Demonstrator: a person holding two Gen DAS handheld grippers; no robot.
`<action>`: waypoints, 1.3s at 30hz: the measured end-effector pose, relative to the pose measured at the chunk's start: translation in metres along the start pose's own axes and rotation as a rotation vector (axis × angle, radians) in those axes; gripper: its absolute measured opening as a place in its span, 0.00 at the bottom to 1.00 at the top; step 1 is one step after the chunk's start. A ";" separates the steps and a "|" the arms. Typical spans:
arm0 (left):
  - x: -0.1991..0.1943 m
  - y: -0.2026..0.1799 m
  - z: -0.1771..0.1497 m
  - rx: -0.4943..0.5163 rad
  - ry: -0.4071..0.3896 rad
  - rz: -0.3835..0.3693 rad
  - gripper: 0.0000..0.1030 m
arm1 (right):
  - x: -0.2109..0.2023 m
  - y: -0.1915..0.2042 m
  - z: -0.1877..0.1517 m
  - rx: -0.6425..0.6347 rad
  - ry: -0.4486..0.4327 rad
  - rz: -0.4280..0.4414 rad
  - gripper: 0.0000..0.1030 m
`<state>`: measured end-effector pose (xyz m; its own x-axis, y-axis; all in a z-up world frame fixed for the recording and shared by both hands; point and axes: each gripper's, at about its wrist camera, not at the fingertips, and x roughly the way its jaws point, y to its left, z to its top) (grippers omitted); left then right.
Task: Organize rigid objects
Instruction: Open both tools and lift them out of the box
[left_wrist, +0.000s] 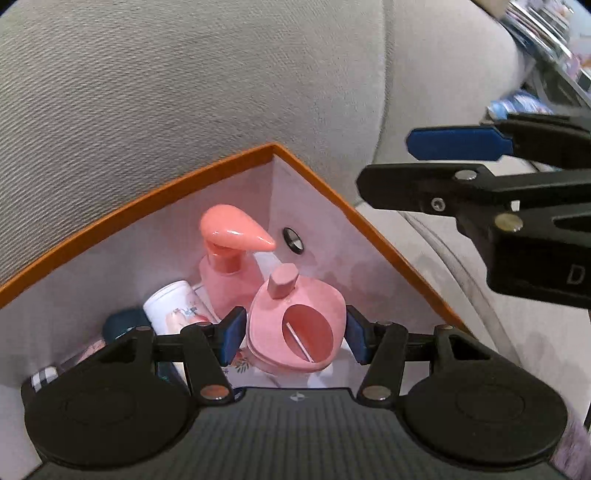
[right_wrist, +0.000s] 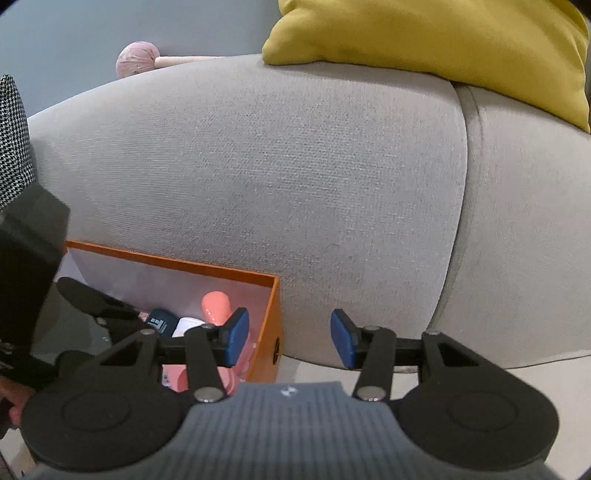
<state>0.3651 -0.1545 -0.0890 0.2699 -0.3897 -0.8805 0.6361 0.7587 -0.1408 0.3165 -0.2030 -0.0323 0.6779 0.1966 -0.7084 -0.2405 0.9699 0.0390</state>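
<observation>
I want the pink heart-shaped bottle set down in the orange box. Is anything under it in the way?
Yes. The heart-shaped bottle, between the left tongs, hangs over a box floor already crowded: a pink pump bottle behind it, a white tube at its left.

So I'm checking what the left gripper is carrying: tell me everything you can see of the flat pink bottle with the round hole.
The flat pink bottle with a round hole is a rounded, matte, plastic-looking flask with a small angular pink cap on top and a paler rim. A thin white line shows inside the hole. It sits tilted between the left gripper pads, over the orange-rimmed box, in front of a glossy pink pump bottle.
</observation>
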 end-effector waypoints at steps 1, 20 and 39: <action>0.000 0.000 -0.001 0.002 0.001 0.001 0.64 | 0.000 0.000 -0.001 0.000 0.003 0.001 0.51; 0.000 -0.012 -0.011 -0.063 0.019 0.010 0.35 | -0.009 0.010 -0.018 -0.010 0.041 0.015 0.55; -0.192 -0.039 -0.086 -0.156 -0.378 0.133 0.43 | -0.114 0.060 -0.039 -0.014 -0.074 0.038 0.67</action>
<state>0.2265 -0.0648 0.0467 0.6066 -0.4246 -0.6722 0.4685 0.8740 -0.1292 0.1973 -0.1728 0.0232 0.7173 0.2443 -0.6525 -0.2767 0.9594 0.0549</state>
